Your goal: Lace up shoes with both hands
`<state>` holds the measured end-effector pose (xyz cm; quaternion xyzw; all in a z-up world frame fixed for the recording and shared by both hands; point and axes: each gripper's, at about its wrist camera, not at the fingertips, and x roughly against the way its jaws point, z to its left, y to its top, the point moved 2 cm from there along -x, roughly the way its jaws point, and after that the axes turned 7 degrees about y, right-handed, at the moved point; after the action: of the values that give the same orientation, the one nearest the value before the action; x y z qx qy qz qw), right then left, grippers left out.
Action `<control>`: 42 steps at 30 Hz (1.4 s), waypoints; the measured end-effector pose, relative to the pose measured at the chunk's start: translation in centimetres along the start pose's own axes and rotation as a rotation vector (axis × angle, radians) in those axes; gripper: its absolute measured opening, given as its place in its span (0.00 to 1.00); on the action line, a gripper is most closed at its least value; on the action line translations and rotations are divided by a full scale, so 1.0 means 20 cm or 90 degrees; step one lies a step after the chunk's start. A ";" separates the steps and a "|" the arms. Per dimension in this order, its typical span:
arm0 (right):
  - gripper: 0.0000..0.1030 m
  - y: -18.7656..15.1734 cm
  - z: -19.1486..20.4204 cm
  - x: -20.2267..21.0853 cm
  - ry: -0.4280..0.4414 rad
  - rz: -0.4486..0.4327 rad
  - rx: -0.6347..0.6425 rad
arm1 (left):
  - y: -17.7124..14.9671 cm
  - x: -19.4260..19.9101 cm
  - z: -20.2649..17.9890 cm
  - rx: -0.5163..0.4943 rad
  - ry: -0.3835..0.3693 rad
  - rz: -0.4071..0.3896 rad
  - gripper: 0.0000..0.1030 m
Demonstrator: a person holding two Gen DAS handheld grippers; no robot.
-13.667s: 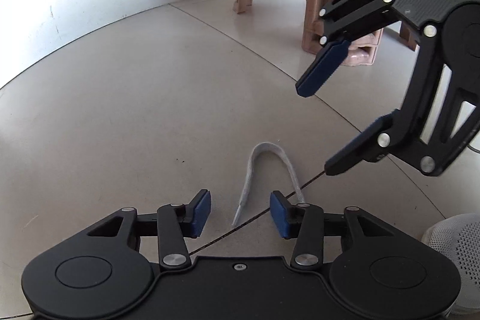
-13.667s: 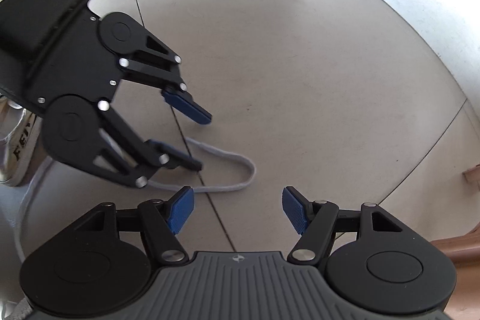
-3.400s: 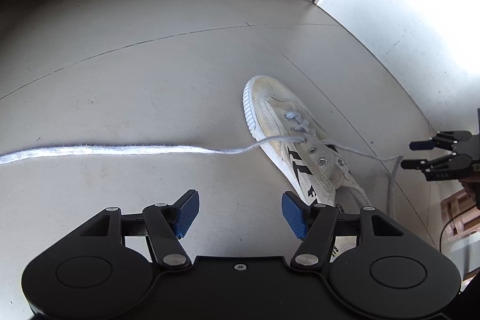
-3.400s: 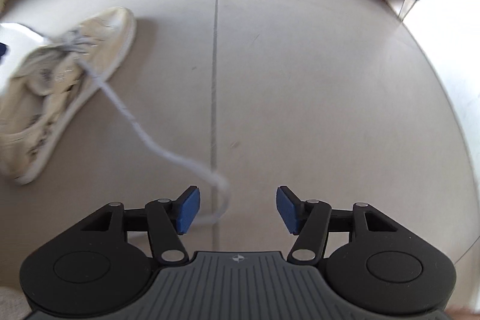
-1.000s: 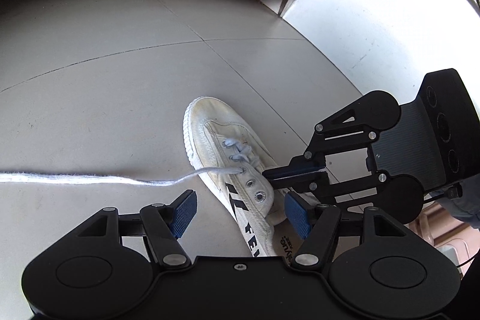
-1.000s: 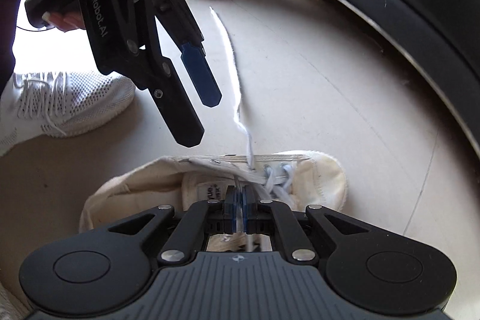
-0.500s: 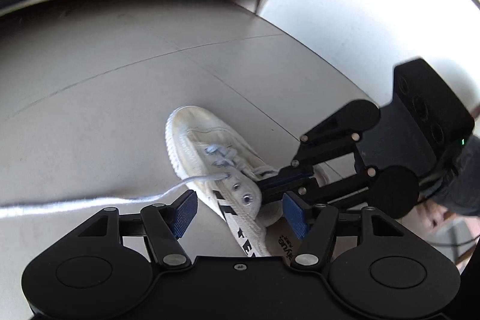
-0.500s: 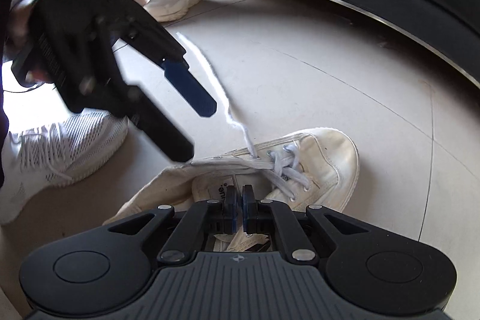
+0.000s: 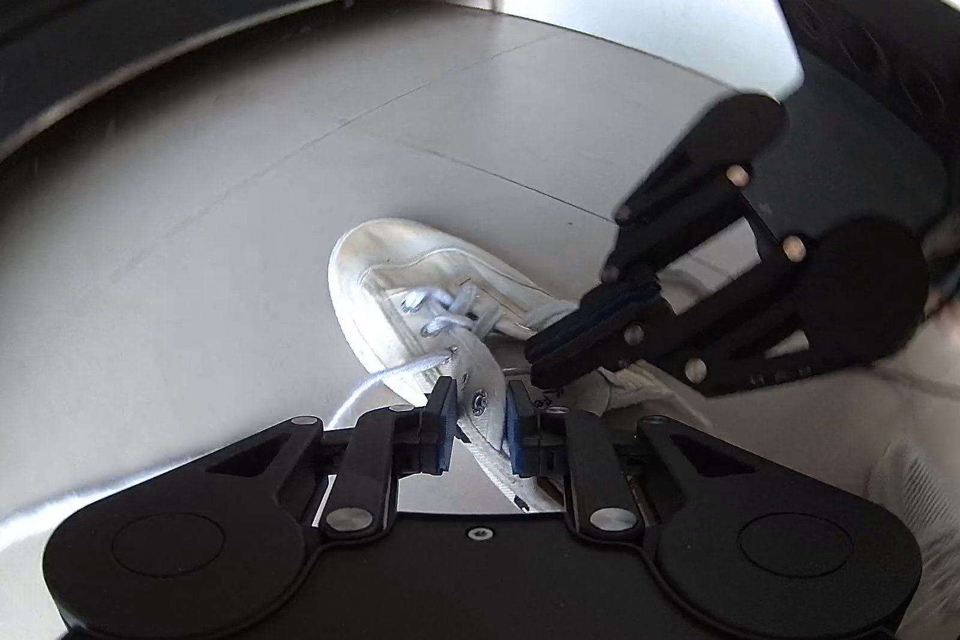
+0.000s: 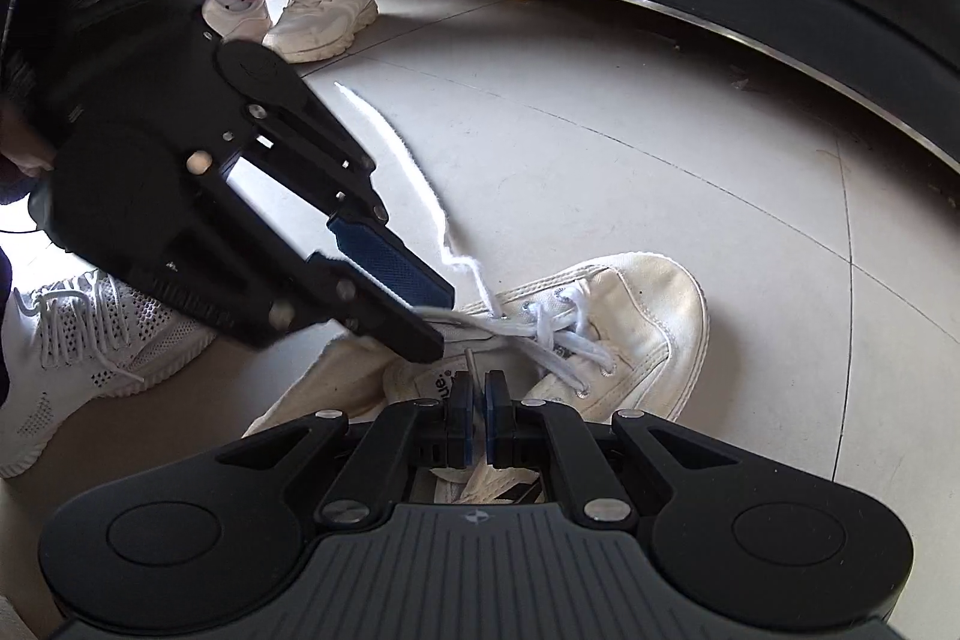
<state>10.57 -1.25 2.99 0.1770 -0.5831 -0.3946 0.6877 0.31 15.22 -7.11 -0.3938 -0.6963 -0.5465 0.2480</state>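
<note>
shoe (image 9: pixel 420 292) on floor (image 9: pixel 210 250), long axis toe-away, slightly left | left gripper (image 9: pixel 477 421) jaws closing around eyelet flap | right gripper (image 10: pixel 474 409) jaws closed on lace tip (image 10: pixel 470 361)

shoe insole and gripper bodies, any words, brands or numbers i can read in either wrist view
"ue": end of a black print on the insole of the cream canvas low-top shoe, the rest hidden.
Black side print on the canvas: cut off, unreadable.
Left gripper and right gripper: no readable text.
</note>
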 end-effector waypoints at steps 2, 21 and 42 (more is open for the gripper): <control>0.05 0.00 0.00 0.00 0.001 -0.001 -0.004 | -0.03 -0.03 0.14 0.156 -0.053 0.032 0.13; 0.16 0.05 0.04 -0.02 0.011 0.018 0.019 | -0.10 -0.10 0.28 0.359 -0.134 0.063 0.25; 0.28 0.02 0.22 -0.08 -0.028 0.173 0.401 | -0.10 -0.08 0.30 0.355 -0.119 0.075 0.40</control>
<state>6.52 1.27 3.34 0.2930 -0.7095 -0.1038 0.6325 0.08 20.39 -11.06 -0.3986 -0.8153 -0.2803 0.3126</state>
